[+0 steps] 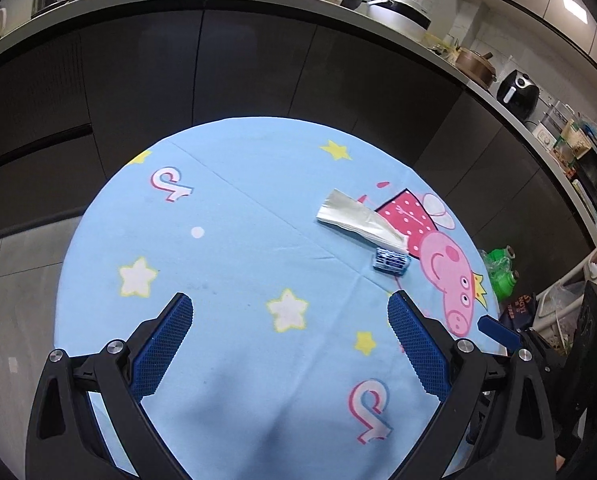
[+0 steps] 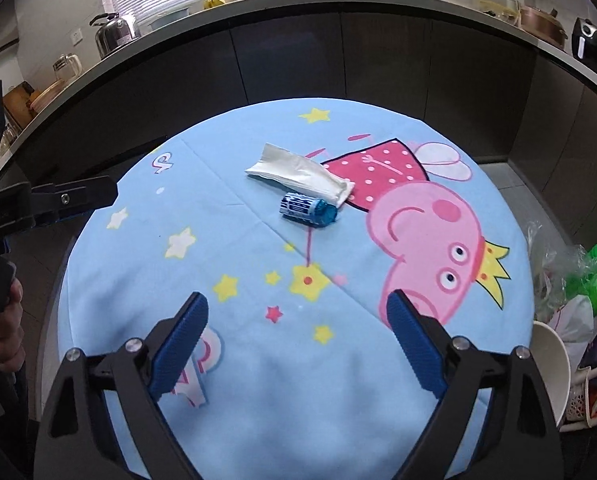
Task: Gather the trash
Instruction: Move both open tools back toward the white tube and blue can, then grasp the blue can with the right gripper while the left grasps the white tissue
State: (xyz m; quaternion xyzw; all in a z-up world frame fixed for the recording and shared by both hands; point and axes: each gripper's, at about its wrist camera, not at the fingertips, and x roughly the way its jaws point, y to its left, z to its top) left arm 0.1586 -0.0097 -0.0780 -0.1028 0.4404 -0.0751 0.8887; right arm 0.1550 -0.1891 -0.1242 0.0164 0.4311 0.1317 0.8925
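A: How do the jaws stand?

B: The right gripper (image 2: 298,316) is spread wide over the blue cartoon tablecloth (image 2: 258,380), nothing between its blue pads, nothing touched. The left gripper (image 1: 290,316) is just as wide and empty in its own view.

A: And the trash?

B: A crumpled white wrapper (image 2: 298,174) lies in the upper middle of the right wrist view, with a small blue roll (image 2: 308,210) touching its lower end. In the left wrist view they sit right of centre, wrapper (image 1: 358,220) above roll (image 1: 391,261).

A: Anything hard to read?

B: The roll's print is too small to make out; it may be a roll of bags. At the right edge, a clear bag with green bottles (image 2: 594,276) is partly cut off.

A: The hands?

B: Both grippers tilt down at the table. At the left edge of the right wrist view, fingers (image 2: 6,332) wrap a black handle.
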